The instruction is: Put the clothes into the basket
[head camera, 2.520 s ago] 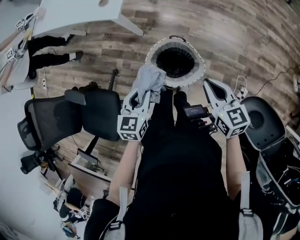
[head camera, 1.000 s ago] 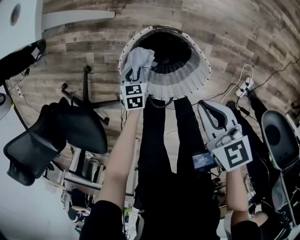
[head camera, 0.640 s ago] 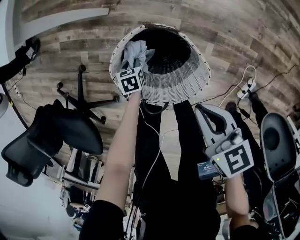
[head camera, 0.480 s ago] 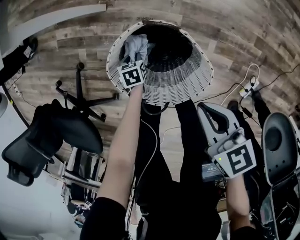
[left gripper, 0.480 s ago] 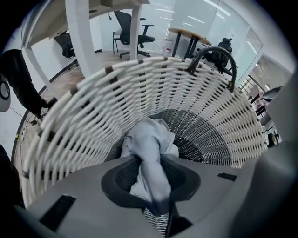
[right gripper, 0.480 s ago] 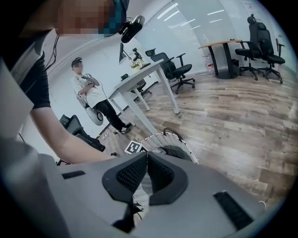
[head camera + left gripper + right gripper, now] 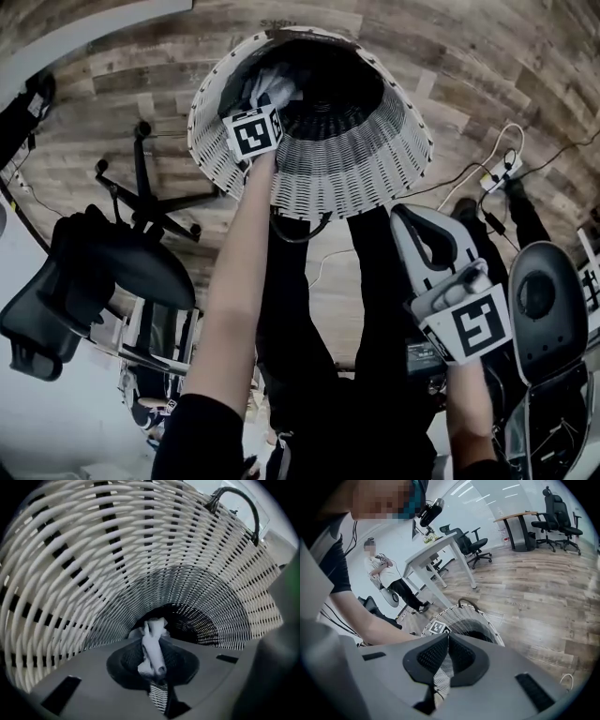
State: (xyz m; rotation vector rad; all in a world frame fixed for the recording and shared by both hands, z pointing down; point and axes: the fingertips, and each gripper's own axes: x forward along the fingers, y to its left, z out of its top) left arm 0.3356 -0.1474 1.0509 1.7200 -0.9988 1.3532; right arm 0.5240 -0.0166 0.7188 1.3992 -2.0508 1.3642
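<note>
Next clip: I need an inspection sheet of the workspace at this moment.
Surface: wooden floor.
Job's things: white wicker basket stands on the floor; grey garment hangs inside it, not yet released.
Clutter: black office chair left of the basket.
Grippers: left claw inside the basket, jaws just been closing, pinching the garment; right claw shut, empty, outside the basket.
Cables: white cable on the floor at right.
Surroundings: white desk, standing person, more chairs.

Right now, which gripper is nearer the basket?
Left. The left gripper is down inside the basket, its jaws having just closed further on the grey garment between them. The right gripper hangs outside it, beside the person's legs, jaws together, empty.
</note>
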